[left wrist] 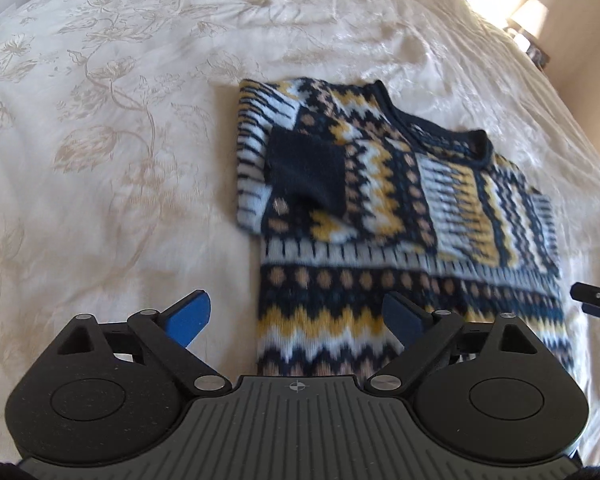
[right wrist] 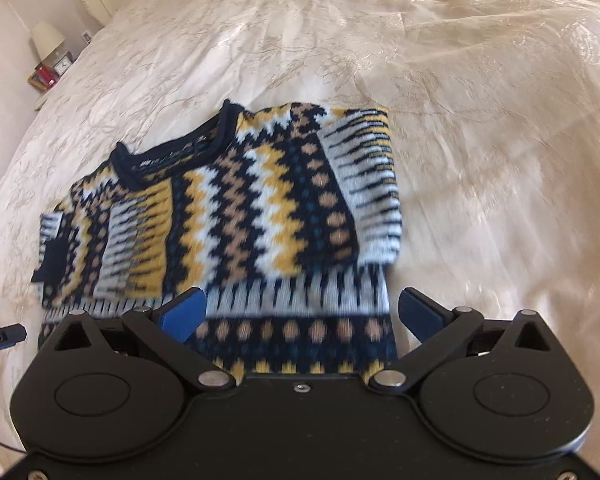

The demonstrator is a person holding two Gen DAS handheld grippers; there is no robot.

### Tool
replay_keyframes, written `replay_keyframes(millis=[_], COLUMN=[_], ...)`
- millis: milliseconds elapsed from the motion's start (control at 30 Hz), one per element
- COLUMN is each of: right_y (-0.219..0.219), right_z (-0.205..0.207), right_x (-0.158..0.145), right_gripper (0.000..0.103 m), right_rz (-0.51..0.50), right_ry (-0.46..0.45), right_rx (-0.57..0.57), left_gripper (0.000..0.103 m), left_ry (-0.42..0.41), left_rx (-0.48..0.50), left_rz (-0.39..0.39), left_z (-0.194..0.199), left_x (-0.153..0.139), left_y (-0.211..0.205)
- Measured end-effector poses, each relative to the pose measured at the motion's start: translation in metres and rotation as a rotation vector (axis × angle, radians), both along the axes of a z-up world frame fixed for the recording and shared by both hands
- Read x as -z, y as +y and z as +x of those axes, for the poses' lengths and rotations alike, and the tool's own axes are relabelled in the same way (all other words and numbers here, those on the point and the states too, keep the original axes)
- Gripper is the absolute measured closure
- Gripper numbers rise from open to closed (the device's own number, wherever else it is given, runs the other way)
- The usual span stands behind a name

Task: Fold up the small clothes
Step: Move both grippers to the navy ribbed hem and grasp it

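Left gripper (left wrist: 296,316) had its jaws spread wide, nothing clamped; its blue pads (left wrist: 190,318) straddled the near left edge of the sweater (left wrist: 380,200), one over bare bedspread (left wrist: 100,140), the other over knit; right gripper (right wrist: 302,314) likewise wide and empty, hanging over the sweater's lower right part, one pad above the knit, the other just past its right edge; whether any pad touched fabric, couldn't tell; the sweater lay flat on the bed, roughly central, neckline (left wrist: 440,132) at the far side, hem toward the grippers and hidden under their bodies; both sleeves looked folded inward across the chest, navy cuff (left wrist: 306,168) sitting on the front panel; my read: sleeve folds done, bottom-to-top fold still to come; risks: thick fuzzy knit, so a shallow pinch could catch only the top layer and the back would stay behind, giving a skewed fold; uneven lift between the two sides would twist the body; dragging instead of lifting could slide the loose sleeves out of place or ruck the bedspread; looks: chunky Fair Isle style pattern, navy ground with yellow, white, tan and pale blue zigzags and diamonds, navy ribbed collar; both views motion-blurred, so fine detail was unreliable.
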State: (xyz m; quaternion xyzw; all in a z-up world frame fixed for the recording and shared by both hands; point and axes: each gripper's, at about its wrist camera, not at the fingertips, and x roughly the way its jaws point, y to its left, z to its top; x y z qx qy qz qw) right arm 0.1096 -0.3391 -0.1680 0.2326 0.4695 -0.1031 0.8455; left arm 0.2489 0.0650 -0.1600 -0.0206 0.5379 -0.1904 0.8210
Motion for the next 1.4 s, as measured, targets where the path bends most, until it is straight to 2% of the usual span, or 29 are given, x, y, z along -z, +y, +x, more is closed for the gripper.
replay_keyframes(millis=[200,467,667,967,1167,1400], right_y=[0.026,0.061,0.080,0.093,0.098,0.104], right_z=[-0.048,-0.112,-0.142,-0.166,-0.176,-0.183], right_x=[-0.001,0.010,0.018,0.028,0.033,0.040], right_gripper=[0.001,0.001,0.001,0.001,0.001,0.001], right_rz=[0.004,0.028,0.042,0.066,0.068,0.068], right_ry=[0.027,0.078,0.100,0.103,0.095,0.085], right_rx=[0.012,0.052,0.043,-0.016,-0.053,-0.124], left_gripper=[0.009,0.009,0.009,0.009,0.009,0.009], left_ry=[0.048,0.098,0.116,0.147,0.115,0.094], left_rx=[0.041,0.126,0.152,0.107,0.098,0.060], left_rz=[-0.022,-0.009,-0.002,0.023,0.061,0.063], left_z=[-0.043,-0.096,-0.125,-0.156,-0.173,-0.189], left_x=[0.003,0.016,0.022,0.029,0.027,0.033], left_y=[0.012,0.033,0.043,0.042,0.034,0.028])
